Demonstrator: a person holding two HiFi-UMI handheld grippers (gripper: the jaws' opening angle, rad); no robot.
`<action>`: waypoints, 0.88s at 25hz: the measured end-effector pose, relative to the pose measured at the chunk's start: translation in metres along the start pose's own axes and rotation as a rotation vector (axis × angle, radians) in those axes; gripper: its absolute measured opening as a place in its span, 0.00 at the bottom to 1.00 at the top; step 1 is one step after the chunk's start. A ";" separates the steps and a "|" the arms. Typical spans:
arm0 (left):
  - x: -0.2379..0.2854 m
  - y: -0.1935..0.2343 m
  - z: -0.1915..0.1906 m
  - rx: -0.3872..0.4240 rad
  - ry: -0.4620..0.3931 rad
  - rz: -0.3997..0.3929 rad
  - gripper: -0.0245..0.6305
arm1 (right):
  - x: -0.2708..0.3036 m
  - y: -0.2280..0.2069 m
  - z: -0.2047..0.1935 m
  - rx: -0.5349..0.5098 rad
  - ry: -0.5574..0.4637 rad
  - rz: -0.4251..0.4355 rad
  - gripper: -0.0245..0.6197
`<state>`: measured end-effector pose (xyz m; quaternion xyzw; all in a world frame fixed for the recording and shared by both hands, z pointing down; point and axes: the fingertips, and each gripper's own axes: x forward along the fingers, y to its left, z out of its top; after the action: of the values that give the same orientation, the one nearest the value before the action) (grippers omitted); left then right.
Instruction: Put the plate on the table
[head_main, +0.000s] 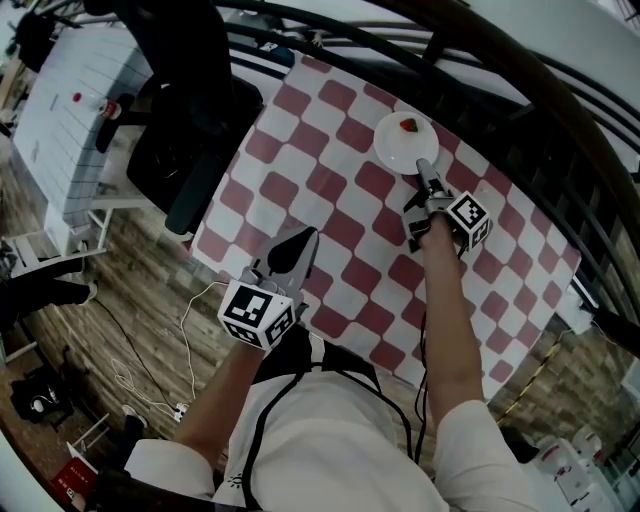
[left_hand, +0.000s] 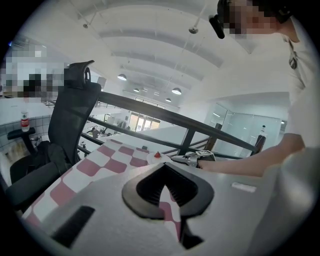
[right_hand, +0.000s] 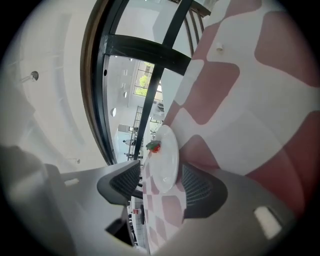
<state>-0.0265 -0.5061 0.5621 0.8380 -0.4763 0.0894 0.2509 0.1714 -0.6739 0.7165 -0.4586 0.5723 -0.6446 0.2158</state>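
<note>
Now plate between open right claw

Right gripper has its jaws spread apart, with the white plate between them on the checkered counter and a little red fruit on it.

White plate, red berry on it, red-and-white checked cloth under the plate, black chair left of the plate, black-and-white squares on my right gripper.
</note>
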 end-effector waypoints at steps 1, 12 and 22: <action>-0.004 0.001 0.001 -0.001 -0.004 -0.001 0.05 | -0.003 -0.001 -0.002 -0.009 0.000 -0.004 0.43; -0.039 -0.009 0.008 0.010 -0.047 -0.046 0.05 | -0.062 0.021 -0.030 -0.063 -0.011 0.039 0.31; -0.077 -0.033 0.030 0.049 -0.092 -0.112 0.05 | -0.157 0.069 -0.064 -0.149 -0.065 0.127 0.05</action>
<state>-0.0422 -0.4490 0.4955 0.8724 -0.4375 0.0485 0.2127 0.1774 -0.5305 0.6024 -0.4569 0.6392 -0.5702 0.2398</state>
